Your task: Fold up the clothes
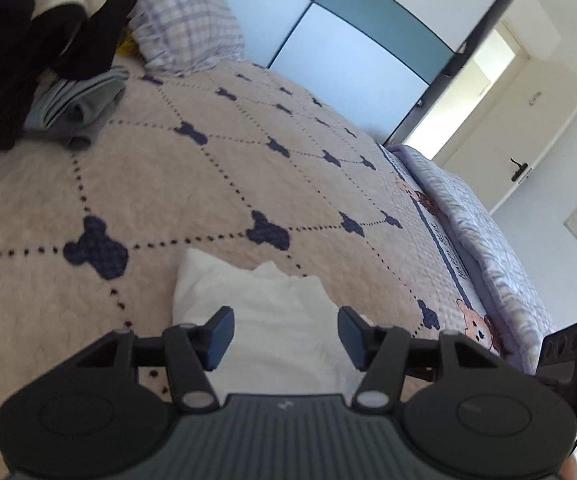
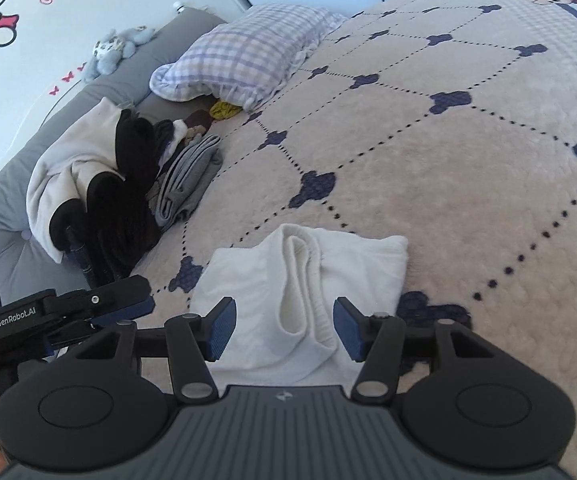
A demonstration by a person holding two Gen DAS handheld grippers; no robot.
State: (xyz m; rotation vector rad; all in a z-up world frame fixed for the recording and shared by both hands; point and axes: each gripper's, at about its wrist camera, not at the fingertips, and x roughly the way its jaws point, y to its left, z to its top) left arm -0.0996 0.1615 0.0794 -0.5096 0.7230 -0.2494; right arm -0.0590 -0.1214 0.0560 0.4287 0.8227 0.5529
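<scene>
A folded white garment (image 2: 256, 276) lies on the cream bedspread (image 2: 448, 184) with dark blue bear-shaped marks. A ribbed, rolled edge runs down the garment's middle. My right gripper (image 2: 284, 326) hovers over its near part, open, with the pads apart and the cloth lying below them. My left gripper (image 1: 286, 330) is open too, above the same white garment (image 1: 248, 288), with nothing pressed between its blue pads. The left gripper's side (image 2: 120, 300) shows at the garment's left edge, and part of the right gripper (image 1: 568, 344) shows at the far right.
A pile of black, cream and grey clothes (image 2: 128, 184) sits at the left by a grey padded headboard (image 2: 4, 232). A plaid pillow (image 2: 248, 52) lies beyond it. The bed's edge (image 1: 488, 232) drops off on the right, towards a wardrobe (image 1: 348, 52) and a door (image 1: 520, 128).
</scene>
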